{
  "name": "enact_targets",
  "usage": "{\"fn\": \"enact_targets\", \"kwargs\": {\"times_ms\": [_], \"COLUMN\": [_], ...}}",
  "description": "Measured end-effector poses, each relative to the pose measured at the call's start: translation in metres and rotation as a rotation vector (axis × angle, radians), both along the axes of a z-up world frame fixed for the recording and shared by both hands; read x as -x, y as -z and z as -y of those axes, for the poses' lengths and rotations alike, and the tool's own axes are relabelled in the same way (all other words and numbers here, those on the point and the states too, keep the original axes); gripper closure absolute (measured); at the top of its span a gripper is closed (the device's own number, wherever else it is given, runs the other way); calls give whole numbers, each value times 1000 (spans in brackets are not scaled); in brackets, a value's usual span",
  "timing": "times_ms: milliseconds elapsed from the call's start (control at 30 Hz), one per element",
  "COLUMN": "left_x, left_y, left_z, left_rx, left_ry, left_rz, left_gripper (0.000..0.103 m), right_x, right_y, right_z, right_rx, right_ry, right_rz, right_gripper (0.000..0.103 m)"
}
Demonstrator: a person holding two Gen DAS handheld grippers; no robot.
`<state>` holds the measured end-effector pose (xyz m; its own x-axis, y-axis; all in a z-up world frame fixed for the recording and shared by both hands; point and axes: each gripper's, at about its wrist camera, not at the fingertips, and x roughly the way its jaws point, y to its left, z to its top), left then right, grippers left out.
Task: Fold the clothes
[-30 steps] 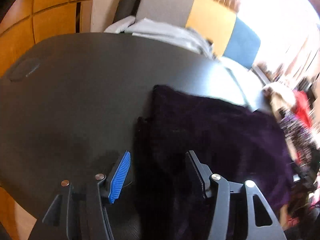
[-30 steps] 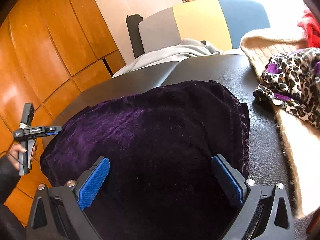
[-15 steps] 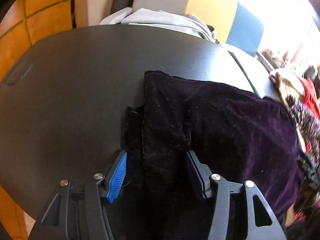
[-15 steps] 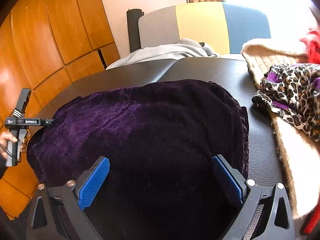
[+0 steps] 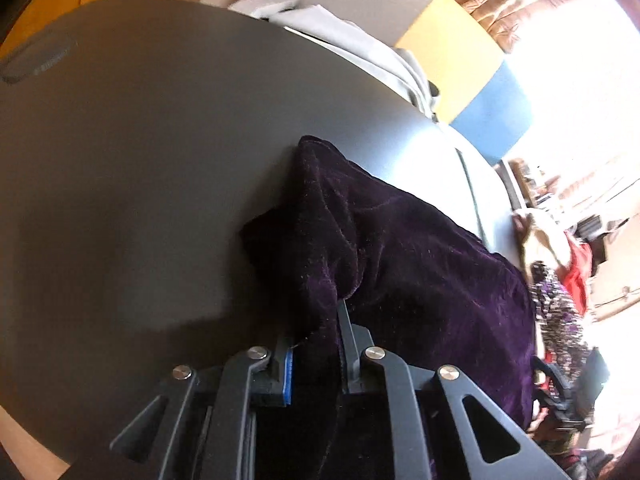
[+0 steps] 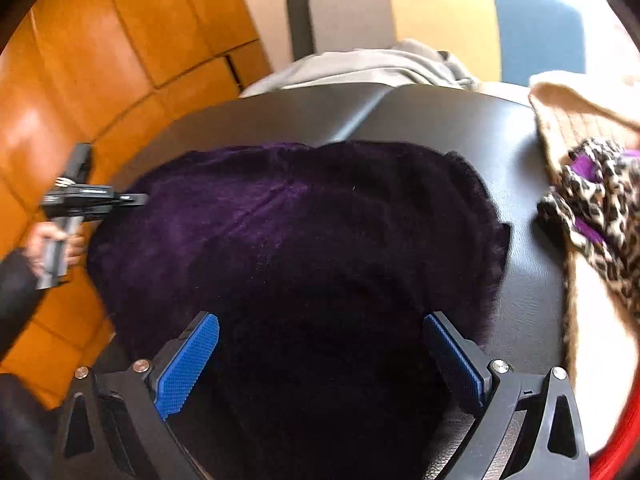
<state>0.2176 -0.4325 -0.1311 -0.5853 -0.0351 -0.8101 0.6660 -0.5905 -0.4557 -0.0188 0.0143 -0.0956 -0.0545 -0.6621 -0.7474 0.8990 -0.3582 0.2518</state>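
A dark purple velvet garment [image 5: 408, 264] lies on the black table [image 5: 140, 152]. My left gripper [image 5: 316, 336] is shut on the garment's near left edge, and the cloth bunches up between the fingers. In the right wrist view the same garment [image 6: 304, 240] spreads across the table. My right gripper [image 6: 320, 352] is open, its blue pads wide apart over the garment's near part. The left gripper [image 6: 132, 199] shows there at the garment's left edge, held by a hand.
A cream knit [image 6: 568, 120] and a leopard-print garment [image 6: 600, 208] lie at the table's right. A grey garment [image 6: 380, 68] lies at the far edge in front of a grey, yellow and blue chair back [image 6: 440, 16]. Orange wood panels [image 6: 100, 60] stand at left.
My left gripper has closed on the purple garment's left edge, which now bunches up between its fingers. My right gripper stays open over the garment.
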Motion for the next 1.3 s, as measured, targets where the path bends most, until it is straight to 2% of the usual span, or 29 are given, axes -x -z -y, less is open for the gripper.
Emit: {"fn": "enact_targets", "kwargs": {"times_ms": [167, 300, 367, 433, 600, 733, 833, 933, 1033, 1200, 1300], "left_x": [-4, 9, 13, 18, 31, 52, 79, 113, 152, 178, 182], "left_y": [-13, -30, -43, -58, -101, -129, -144, -142, -122, -88, -79], "left_z": [27, 31, 27, 20, -21, -66, -110, -148, -184, -216, -228], "left_rx": [-9, -37, -47, -99, -136, -133, -130, -157, -181, -232, -230], "left_ry": [-33, 5, 31, 47, 95, 143, 211, 272, 320, 333, 352], "left_rz": [14, -2, -32, -110, -273, -344, -360, -340, -279, -195, -161], "left_gripper": [89, 89, 89, 89, 89, 89, 89, 89, 89, 89, 89], "right_x": [3, -3, -9, -16, -25, -25, -23, -19, -19, -18, -17], "right_y": [-9, -1, 10, 19, 29, 31, 33, 35, 33, 32, 31], "right_z": [10, 25, 32, 35, 28, 19, 10, -2, -1, 1, -1], "right_rx": [-15, -66, -126, -162, -130, -80, -26, 46, 75, 103, 122], "right_ry": [-141, -252, -301, -332, -311, -269, -238, -208, -201, -202, -202], "right_rz": [42, 37, 7, -55, -111, -105, -85, -52, -30, -20, -5], "right_gripper": [2, 3, 3, 1, 0, 0, 0, 0, 0, 0, 0]}}
